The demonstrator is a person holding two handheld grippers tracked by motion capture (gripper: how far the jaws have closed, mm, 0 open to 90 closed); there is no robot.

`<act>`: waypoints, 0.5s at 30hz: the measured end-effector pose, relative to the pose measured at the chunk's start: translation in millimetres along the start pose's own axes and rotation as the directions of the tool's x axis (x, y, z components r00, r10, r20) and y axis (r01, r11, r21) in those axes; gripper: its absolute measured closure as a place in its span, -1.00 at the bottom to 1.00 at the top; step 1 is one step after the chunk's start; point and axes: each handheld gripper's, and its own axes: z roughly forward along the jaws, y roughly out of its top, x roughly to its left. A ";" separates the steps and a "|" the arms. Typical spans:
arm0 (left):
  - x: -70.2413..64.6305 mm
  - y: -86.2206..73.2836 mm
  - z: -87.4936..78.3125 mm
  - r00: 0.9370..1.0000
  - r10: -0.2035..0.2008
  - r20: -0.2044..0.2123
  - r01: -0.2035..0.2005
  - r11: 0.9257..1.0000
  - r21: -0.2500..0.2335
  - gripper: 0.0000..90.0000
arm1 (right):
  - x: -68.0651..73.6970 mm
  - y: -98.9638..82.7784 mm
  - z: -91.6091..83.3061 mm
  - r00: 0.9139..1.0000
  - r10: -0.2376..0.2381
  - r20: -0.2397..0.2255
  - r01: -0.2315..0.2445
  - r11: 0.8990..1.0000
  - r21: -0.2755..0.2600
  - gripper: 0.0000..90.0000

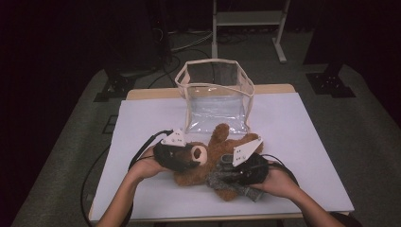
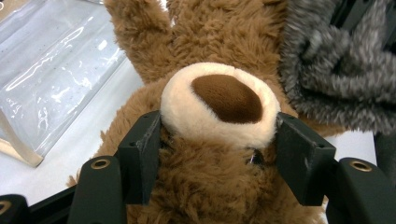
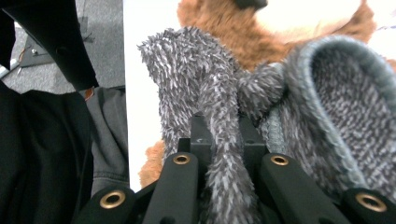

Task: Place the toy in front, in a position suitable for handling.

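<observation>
- One teddy bear (image 1: 213,156) lies on its back in the middle of the tabletop (image 1: 293,142), just in front of the bag. Its fur is brown, long and shaggy, with a rounded cream muzzle and a smooth dark brown oval nose.
- One grey garment (image 1: 227,182) sits at the bear's lower body: a fuzzy, fluffy knit with a ribbed rim, its opening showing wide in the right claw view.
- One clear plastic bag (image 1: 215,94) stands open behind the bear. It is box-shaped and glossy, with beige fabric edging.
- Two claws are at work, each black with two blocky jaws and a white three-cornered plate on top.
- The left claw (image 2: 219,140) grips the bear's head, a jaw pressed on either side just below the muzzle.
- The right claw (image 3: 222,135) is clamped on a fold of the grey garment, the fuzzy cloth pinched tight between its jaws.
- The tabletop is flat, rectangular and white, with a pale wooden edge at the far side.
</observation>
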 end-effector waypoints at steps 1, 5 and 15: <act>-0.6 0.0 0.5 1.000 -0.003 0.002 0.003 1.000 -0.003 -0.18 | -0.2 2.5 -0.9 1.000 0.001 0.001 -0.001 1.000 -0.004 0.79; -1.8 -1.1 -0.8 1.000 0.007 0.006 -0.007 1.000 -0.001 -0.19 | -3.2 18.3 2.0 1.000 -0.018 0.025 0.018 1.000 -0.021 0.79; 1.9 2.2 -6.7 1.000 0.001 -0.010 -0.001 1.000 -0.012 -0.35 | -8.0 15.2 -1.2 1.000 0.008 0.015 -0.007 0.999 -0.040 0.79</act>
